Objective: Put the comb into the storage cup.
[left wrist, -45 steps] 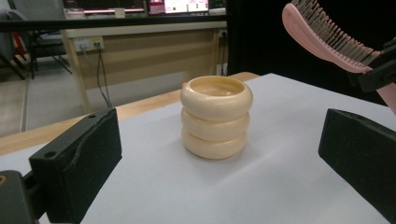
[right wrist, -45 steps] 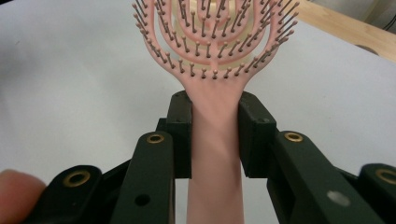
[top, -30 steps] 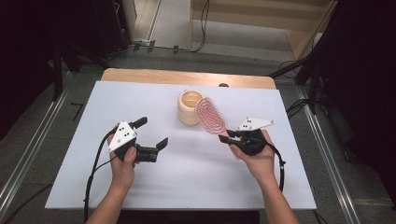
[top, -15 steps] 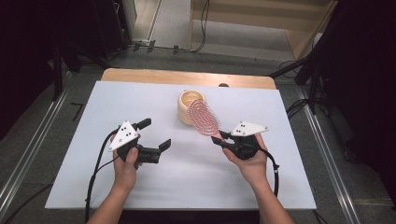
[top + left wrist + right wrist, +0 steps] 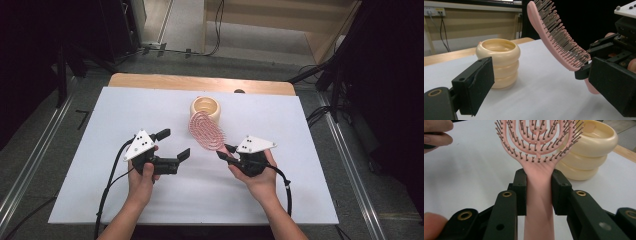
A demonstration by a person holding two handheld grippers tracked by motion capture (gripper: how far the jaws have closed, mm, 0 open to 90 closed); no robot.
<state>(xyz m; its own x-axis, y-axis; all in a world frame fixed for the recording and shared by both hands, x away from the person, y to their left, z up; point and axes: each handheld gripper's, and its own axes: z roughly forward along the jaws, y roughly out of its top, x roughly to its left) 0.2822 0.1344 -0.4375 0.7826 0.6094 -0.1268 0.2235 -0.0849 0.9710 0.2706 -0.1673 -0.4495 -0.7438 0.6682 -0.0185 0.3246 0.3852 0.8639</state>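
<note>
I take the cream ribbed cup [image 5: 205, 108] as my landmark; it stands upright on the white table sheet [image 5: 100, 130], toward the far edge, its mouth open upward. My right gripper [image 5: 223, 151] sits on the near side of the cup and a little to its right, and its jaws are clenched on the handle of the pink hairbrush [image 5: 206, 131]. In the right gripper view I see both black pads pressed flat against either side of the handle, just below where the head begins. The brush head reaches from the gripper up toward the cup, raised off the sheet and tilted, with the bristles [image 5: 560, 37] turned toward my left gripper's side. In the high view the tip of the head comes close to the cup's near wall; I cannot tell whether they touch. My left gripper [image 5: 173, 145] is on the near side of the cup and well to its left, jaws spread wide and released, nothing between them. In the left gripper view the cup stands between its two jaws farther off, with the brush to the cup's right.
</note>
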